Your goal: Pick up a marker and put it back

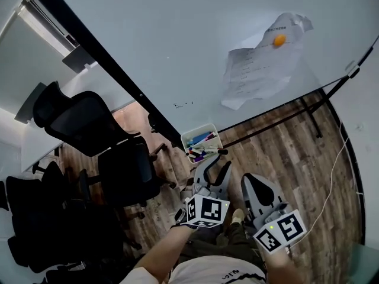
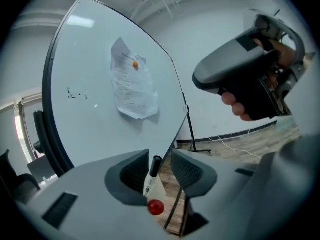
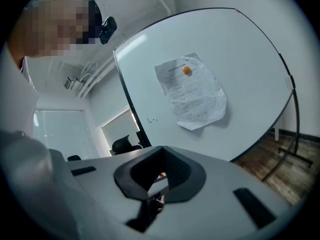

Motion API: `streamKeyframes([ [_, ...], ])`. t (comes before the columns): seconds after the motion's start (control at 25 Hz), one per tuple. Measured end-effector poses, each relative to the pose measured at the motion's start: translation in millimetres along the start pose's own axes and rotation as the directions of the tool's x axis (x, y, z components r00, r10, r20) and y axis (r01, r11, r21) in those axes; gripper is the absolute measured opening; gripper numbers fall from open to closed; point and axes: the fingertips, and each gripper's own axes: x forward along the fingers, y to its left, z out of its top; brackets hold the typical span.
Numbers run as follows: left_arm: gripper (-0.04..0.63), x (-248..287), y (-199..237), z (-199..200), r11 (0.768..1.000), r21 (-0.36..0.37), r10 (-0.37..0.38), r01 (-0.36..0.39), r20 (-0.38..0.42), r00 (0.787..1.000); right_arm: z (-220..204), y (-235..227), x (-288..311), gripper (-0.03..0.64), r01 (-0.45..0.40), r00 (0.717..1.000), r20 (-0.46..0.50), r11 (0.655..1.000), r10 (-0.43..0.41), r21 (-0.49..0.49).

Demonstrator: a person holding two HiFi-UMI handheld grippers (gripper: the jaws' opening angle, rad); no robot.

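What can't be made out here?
- Every view: print on the paper is too small to read.
- Head view: contents of the marker tray are too small to count.
- Left gripper view: unclear whether the marker touches either of the open left gripper's fingers, or whether the red spot at its near end belongs to it.
- Right gripper view: the shut right gripper blocks what lies just ahead.
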Motion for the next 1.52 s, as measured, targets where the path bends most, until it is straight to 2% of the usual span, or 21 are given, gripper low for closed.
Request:
streamKeyframes([
  [0.36, 0.14, 26.8, 2.0, -15.5, 0.993, 0.119, -0.02, 0.022, -0.019, 1.0, -11.6, -20.5, 6.5, 0.012, 0.064, 0.998, 0.026, 0.998, -0.064, 0.016],
  [0.72, 0.137, 38.4, 3.6, -20.0, 0.988, 0.156, 0.012, -0.006, -0.041, 0.999, -13.8, -29.1, 4.4, 0.012, 0.085, 0.995, 0.044, 0.996, -0.085, 0.017],
  [0.8, 0.081, 39.1, 5.1, -20.3, 0.986, 0.166, 0.024, -0.016, -0.044, 0.999, -12.6, -30.9, 3.4, 0.012, 0.087, 0.995, 0.048, 0.996, -0.088, 0.017],
  [0.88, 0.078, 39.2, 5.8, -20.0, 0.985, 0.174, 0.029, -0.021, -0.045, 0.999, -11.9, -32.8, 2.2, 0.012, 0.09, 0.995, 0.049, 0.996, -0.091, 0.018],
  [1.16, 0.077, 29.0, 9.1, -7.8, 0.987, 0.158, 0.044, -0.04, -0.022, 0.999, -7.5, -32.8, -0.5, 0.012, 0.084, 0.996, 0.042, 0.996, -0.085, 0.021],
  [1.52, 0.077, -1.5, 23.1, 26.4, 0.994, 0.084, 0.069, -0.071, 0.028, 0.997, 10.7, -15.1, -3.0, 0.012, 0.053, 0.998, 0.03, 0.999, -0.054, 0.003],
])
